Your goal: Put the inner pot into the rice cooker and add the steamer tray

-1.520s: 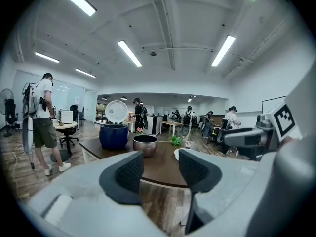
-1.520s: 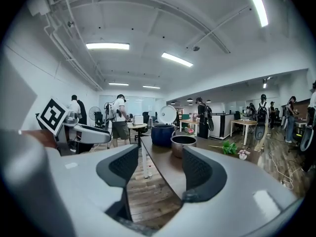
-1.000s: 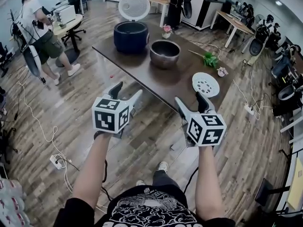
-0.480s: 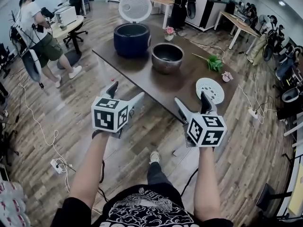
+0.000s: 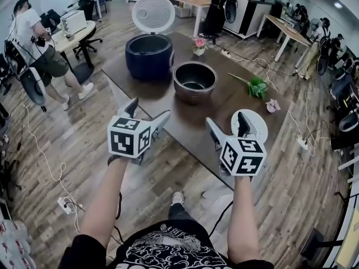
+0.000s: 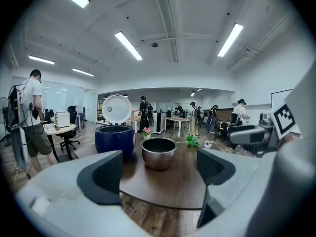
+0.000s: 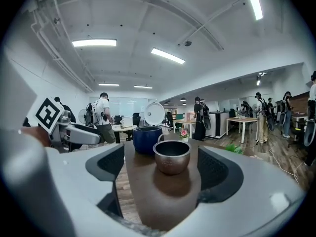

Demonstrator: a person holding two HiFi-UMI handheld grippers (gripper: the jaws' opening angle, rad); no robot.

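The left gripper (image 5: 147, 112) and right gripper (image 5: 227, 122) have just been opening, both empty; the inner pot (image 5: 194, 82) sits on the bench (image 5: 230, 97) by the rice cooker (image 5: 148, 55).

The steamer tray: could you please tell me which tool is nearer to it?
Right. The right tool sits just short of the steamer tray; the left tool is well off to its left.
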